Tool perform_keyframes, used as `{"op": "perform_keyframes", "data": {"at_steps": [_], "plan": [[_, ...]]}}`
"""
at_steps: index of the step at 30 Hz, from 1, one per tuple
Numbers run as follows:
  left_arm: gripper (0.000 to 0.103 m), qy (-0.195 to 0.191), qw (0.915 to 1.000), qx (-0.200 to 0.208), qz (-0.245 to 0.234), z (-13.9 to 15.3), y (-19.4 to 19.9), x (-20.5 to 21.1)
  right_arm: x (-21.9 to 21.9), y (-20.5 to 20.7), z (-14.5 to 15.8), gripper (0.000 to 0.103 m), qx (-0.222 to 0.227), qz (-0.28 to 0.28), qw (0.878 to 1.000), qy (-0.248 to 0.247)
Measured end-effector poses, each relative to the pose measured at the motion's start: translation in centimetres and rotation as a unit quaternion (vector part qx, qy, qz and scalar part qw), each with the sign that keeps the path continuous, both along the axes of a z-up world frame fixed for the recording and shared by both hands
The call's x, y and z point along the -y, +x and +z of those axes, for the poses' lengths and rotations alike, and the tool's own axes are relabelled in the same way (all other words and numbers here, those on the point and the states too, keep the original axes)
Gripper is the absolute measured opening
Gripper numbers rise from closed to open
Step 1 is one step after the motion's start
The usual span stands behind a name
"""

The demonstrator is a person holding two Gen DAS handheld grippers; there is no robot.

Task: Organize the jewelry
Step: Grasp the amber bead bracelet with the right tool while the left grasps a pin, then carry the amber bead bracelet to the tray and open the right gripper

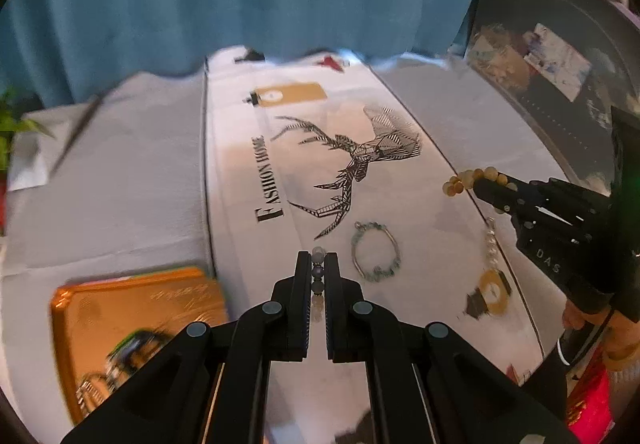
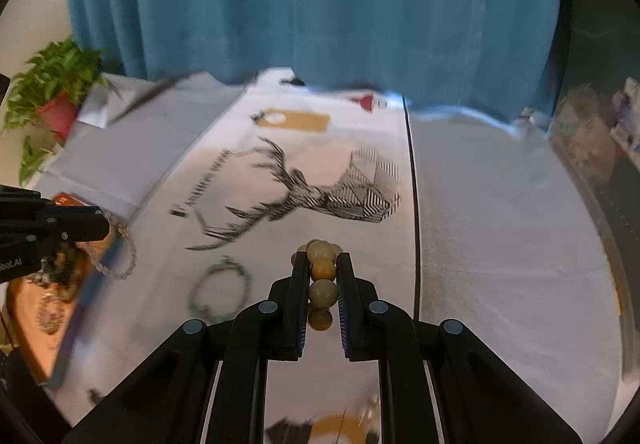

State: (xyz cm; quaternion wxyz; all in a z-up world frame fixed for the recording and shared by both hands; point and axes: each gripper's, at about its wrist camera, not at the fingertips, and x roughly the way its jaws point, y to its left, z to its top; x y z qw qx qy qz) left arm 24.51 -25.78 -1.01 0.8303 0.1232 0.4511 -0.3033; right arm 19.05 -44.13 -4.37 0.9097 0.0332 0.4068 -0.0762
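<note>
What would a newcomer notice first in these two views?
The black stag print across the white tablecloth, under a blue curtain. Then the right tongs shut on a yellow bead bracelet, and the left tongs shut on a pale bead bracelet. A green bracelet lies between them.

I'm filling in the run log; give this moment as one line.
left gripper: shut on pale bead bracelet | right gripper: shut on yellow bead bracelet | green bracelet: on tablecloth

Soft daylight, warm glare on tablecloth point(image 2: 500, 224) — fisheye bending at edges, motion blur throughout.
</note>
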Motion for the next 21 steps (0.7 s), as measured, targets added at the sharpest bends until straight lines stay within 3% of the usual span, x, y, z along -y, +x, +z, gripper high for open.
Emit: {"op": "perform_keyframes", "data": {"at_steps": [10, 21], "plan": [[0.004, -0.025, 0.9983, 0.047, 0.022, 4.4, -9.5, -6.2, -6.0, -9.1, 5.3, 0.014, 0.043, 0.024, 0.999, 0.006], [0.004, -0.037, 0.996, 0.046, 0.067, 3.6, -20.0, -15.6, -14.4, -19.3, 5.4, 0.014, 0.045, 0.063, 0.996, 0.036]]}}
